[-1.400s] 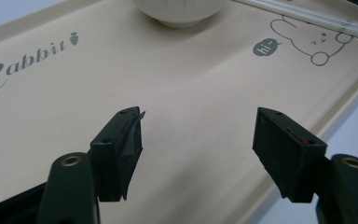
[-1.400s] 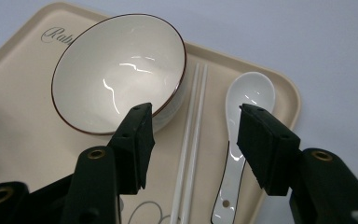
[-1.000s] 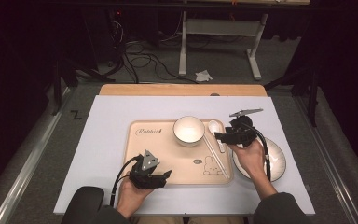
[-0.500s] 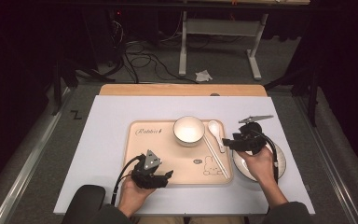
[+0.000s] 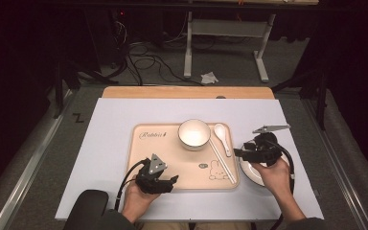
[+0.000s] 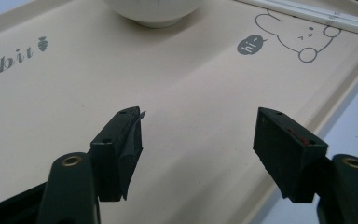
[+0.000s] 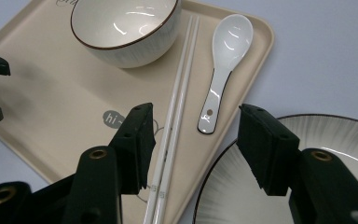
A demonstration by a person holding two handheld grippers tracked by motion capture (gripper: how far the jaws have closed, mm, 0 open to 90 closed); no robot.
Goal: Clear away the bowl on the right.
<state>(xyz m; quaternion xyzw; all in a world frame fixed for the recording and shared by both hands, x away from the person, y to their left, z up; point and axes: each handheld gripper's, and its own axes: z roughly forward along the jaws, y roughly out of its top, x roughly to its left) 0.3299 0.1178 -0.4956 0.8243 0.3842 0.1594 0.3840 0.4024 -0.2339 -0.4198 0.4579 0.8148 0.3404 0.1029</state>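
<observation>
Each black gripper [image 5: 167, 180] has 2 blocky jaws, brass-ringed screws, trailing cable.

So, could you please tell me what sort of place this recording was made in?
Probably a lab or studio set up for recording, not a dining room: black curtains surround the table, loose cables lie on the grey floor, and a tray with a bowl sits staged on a white mat.

The tray [image 7: 37, 107] looks like matt beige plastic, smooth with printed marks. The bowl [image 7: 126, 28], spoon [image 7: 226, 51] and plate [image 7: 335, 140] are glossy glazed ceramic; bowl and plate have fine ribbing. The chopsticks [image 7: 175, 112] seem smooth white plastic, though that is hard to tell. The table [image 5: 110, 124] top is matt pale sheet over a wooden edge.
</observation>
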